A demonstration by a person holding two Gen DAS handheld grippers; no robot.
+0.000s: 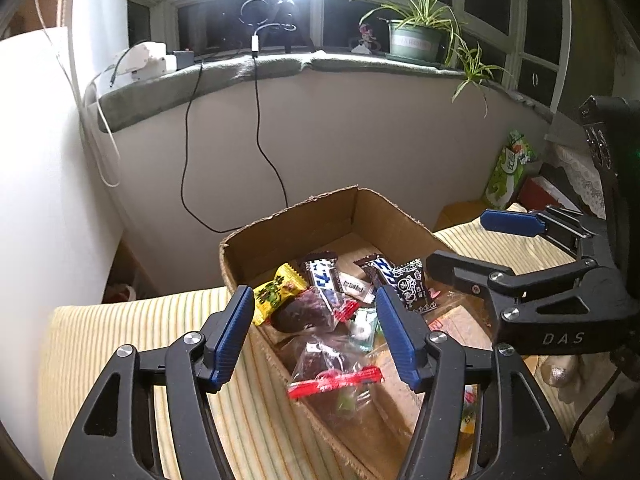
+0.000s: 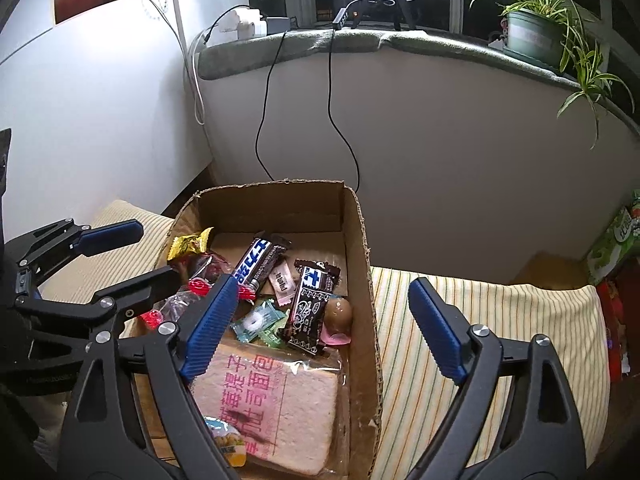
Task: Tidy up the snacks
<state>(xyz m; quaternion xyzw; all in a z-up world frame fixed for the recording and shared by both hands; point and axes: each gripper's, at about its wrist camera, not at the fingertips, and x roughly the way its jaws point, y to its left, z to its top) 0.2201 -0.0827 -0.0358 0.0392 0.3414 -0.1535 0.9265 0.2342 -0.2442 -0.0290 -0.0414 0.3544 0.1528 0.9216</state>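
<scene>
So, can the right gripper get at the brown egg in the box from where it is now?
Probably yes. The right gripper is open and empty above the box, and the brown egg lies uncovered by the right wall. That wall and the dark wrapper leaning beside it leave the fingers little room.

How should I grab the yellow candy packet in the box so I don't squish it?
Pinch the yellow packet by its crimped flat end, the one pointing toward the box's back wall. Come from above: it rests on other snacks in the cardboard box's far left corner, so the walls probably block a sideways approach. The open left gripper looks nearest.
</scene>
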